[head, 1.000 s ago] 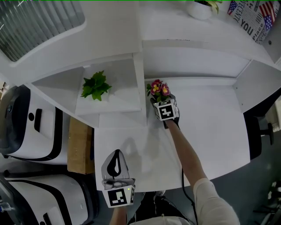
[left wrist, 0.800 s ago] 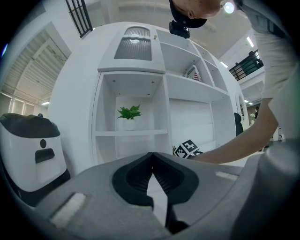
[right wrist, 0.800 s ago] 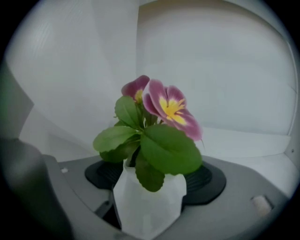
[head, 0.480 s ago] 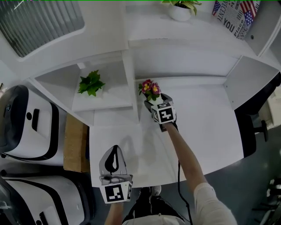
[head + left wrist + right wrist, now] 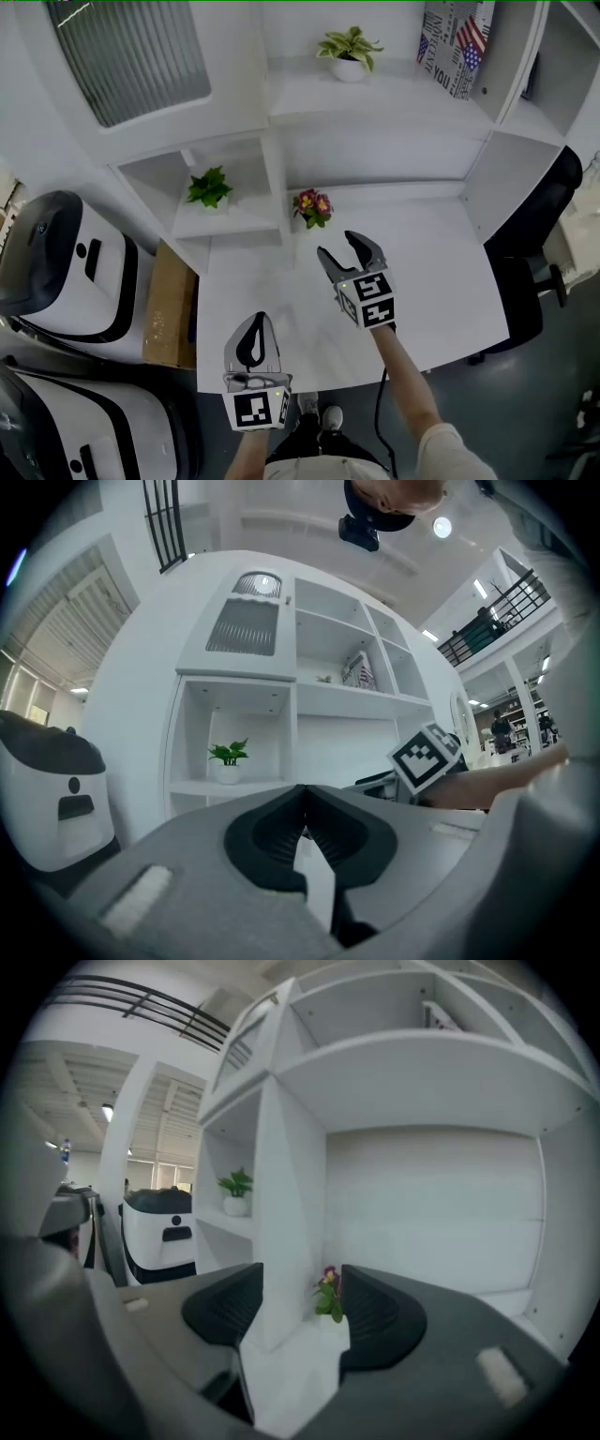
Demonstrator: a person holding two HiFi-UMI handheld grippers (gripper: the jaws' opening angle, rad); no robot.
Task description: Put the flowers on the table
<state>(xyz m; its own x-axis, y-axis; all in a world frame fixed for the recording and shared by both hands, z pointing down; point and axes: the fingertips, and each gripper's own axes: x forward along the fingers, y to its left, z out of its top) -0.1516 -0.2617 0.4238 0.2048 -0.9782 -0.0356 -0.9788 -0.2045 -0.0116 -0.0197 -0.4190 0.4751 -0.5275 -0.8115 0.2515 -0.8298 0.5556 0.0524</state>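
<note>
The pink flowers (image 5: 312,207) stand in a small white pot at the back left of the white table (image 5: 441,272), close to the shelf's divider. My right gripper (image 5: 344,248) hovers a short way in front of them; its jaws are closing with nothing between them. In the right gripper view the flowers (image 5: 327,1296) stand well beyond my right gripper (image 5: 300,1312), apart from both pads. Over the table's front edge, my left gripper (image 5: 254,321) is shut and empty. The left gripper view shows my left gripper (image 5: 302,817) with its jaws pressed together.
A green plant (image 5: 208,186) sits in the left shelf compartment, also seen as the green plant (image 5: 228,757). Another potted plant (image 5: 349,49) and a flag-print box (image 5: 455,47) are on the upper shelf. White machines (image 5: 66,272), a cardboard box (image 5: 169,300) and a black chair (image 5: 534,253) flank the table.
My right gripper let go of the flower pot and drew back toward the person, while the pot stayed on the table. The left gripper has hardly moved.
</note>
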